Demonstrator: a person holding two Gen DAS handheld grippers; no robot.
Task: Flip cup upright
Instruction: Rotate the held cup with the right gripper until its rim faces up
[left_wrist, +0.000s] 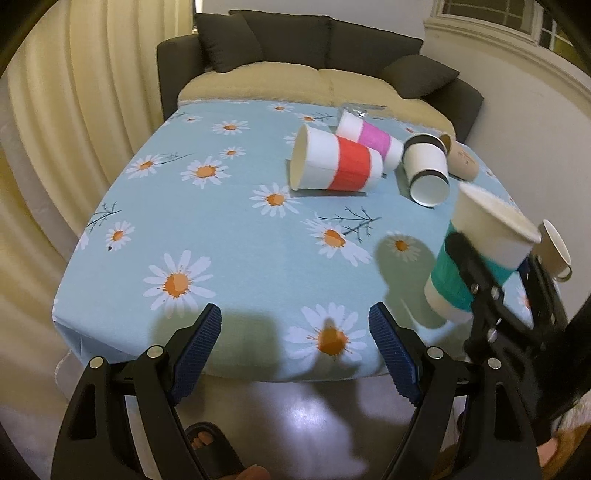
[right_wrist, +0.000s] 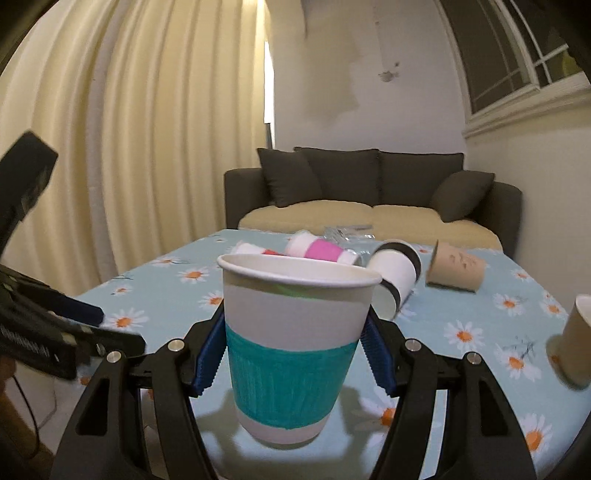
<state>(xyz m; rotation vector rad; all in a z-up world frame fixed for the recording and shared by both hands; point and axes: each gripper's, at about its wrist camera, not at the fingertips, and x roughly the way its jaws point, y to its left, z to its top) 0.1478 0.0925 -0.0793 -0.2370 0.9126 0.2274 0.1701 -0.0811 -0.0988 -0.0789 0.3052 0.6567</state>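
The right gripper (right_wrist: 295, 354) holds the teal-banded cup (right_wrist: 291, 354) with its blue ribbed fingers (right_wrist: 376, 354) pressed against the cup's two sides at the level of the teal band. In the right wrist view the cup's mouth faces up and its base hangs above the table (right_wrist: 480, 314), with a shadow under it on the daisy-print cloth. In the left wrist view the same cup (left_wrist: 476, 258) appears tilted near the table's right front corner, clear of the cloth, with the right gripper (left_wrist: 498, 291) clamped around it.

The left gripper (left_wrist: 295, 328) hovers at the near edge of the table (left_wrist: 221, 221), its fingers (left_wrist: 201, 332) spread wide apart with nothing between them. In the right wrist view it shows as a dark, blurred shape at the left edge (right_wrist: 55, 325).

Further back on the table several other paper cups lie on their sides: a red-banded cup (left_wrist: 336, 162) with its mouth toward the left, a pink-banded cup (left_wrist: 369, 136) just behind and touching it, a black-banded cup (left_wrist: 426, 166) with its mouth toward the camera, and a brown cup (left_wrist: 461, 160) beside that. Another brown cup (right_wrist: 574, 339) stands near the right edge of the table, mouth up and leaning in the view. Crumpled clear plastic (left_wrist: 360, 109) lies at the far edge. A dark sofa (left_wrist: 295, 48) stands behind the table.
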